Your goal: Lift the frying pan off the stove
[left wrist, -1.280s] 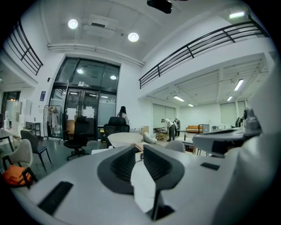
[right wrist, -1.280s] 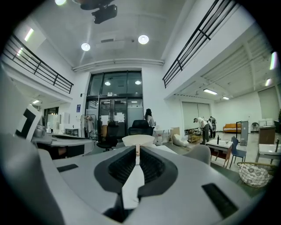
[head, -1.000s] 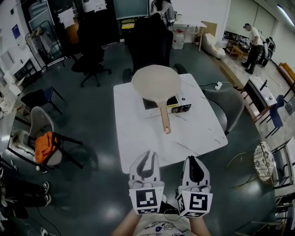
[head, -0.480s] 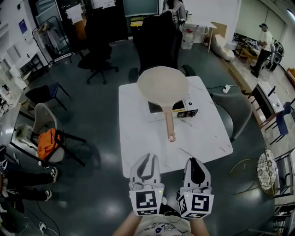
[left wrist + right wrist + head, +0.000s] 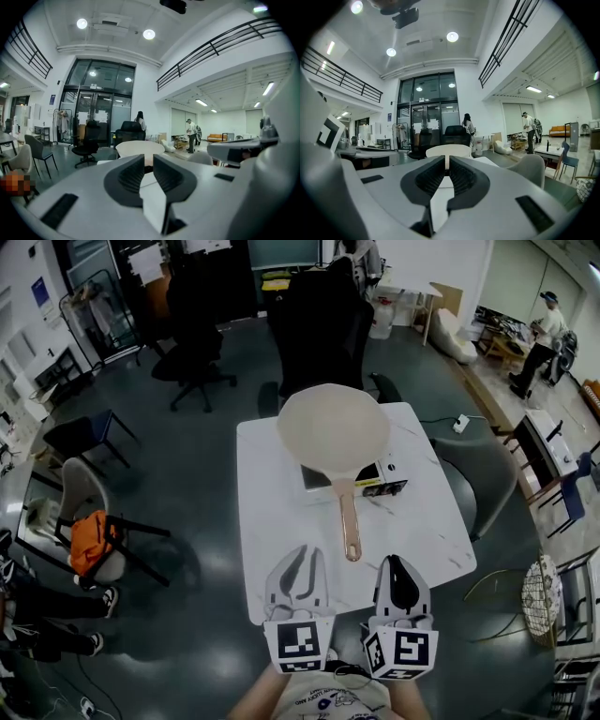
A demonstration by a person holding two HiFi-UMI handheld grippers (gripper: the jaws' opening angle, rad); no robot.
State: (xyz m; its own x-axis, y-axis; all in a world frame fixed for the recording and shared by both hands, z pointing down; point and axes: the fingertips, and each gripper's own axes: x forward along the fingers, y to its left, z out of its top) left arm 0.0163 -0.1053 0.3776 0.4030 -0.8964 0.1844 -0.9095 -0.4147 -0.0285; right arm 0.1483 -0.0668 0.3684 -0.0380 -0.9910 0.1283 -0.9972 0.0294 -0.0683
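Observation:
A cream frying pan (image 5: 333, 430) sits on a small portable stove (image 5: 373, 481) at the far half of a white marble table (image 5: 272, 521). Its copper-coloured handle (image 5: 350, 523) points toward me. My left gripper (image 5: 304, 553) hangs over the table's near edge, left of the handle's end, shut with nothing in it. My right gripper (image 5: 392, 562) is beside it, right of the handle's end, also shut and empty. In the left gripper view the pan (image 5: 138, 148) shows beyond the left gripper (image 5: 146, 162). The right gripper view shows the pan (image 5: 449, 151) past the right gripper (image 5: 446, 163).
A grey chair (image 5: 480, 465) stands at the table's right side and a black office chair (image 5: 319, 320) behind it. A chair with an orange bag (image 5: 86, 542) is at the left, a wire basket (image 5: 538, 583) at the right. People (image 5: 544, 329) stand far back right.
Both grippers have moved forward toward the table, from over the floor to its near edge. The pan and its handle now lie closer to them in the head view.

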